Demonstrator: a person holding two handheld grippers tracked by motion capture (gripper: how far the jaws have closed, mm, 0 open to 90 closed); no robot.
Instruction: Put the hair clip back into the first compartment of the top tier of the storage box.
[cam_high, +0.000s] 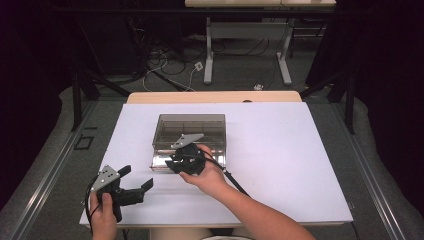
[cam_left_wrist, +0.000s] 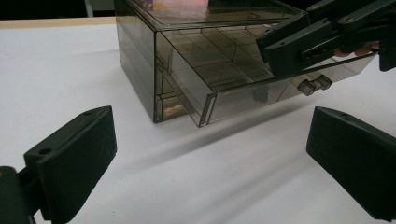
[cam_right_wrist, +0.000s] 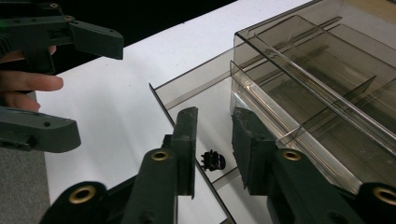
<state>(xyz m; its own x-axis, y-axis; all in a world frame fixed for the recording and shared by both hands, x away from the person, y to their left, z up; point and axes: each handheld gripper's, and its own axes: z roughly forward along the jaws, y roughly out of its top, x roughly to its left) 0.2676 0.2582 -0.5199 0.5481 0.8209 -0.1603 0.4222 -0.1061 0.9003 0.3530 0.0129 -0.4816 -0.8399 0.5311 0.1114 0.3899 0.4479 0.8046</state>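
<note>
Smoky transparent plastic drawer box (cam_high: 189, 131) sits mid-tabletop (cam_high: 280, 165), its drawer (cam_right_wrist: 196, 100) pulled out toward the near side. Right tongs (cam_high: 186, 159) hover at the drawer's front, jaws slightly apart, clamping nothing. Left tongs (cam_high: 136, 181) rest near-left, jaws wide apart.

Both grippers, left (cam_high: 136, 186) and right (cam_high: 176, 163), are black with ribbed jaw pads, brass-ringed pivot screws, a grey three-cornered top plate and a trailing black cable; forearms bare, no sleeves
</note>
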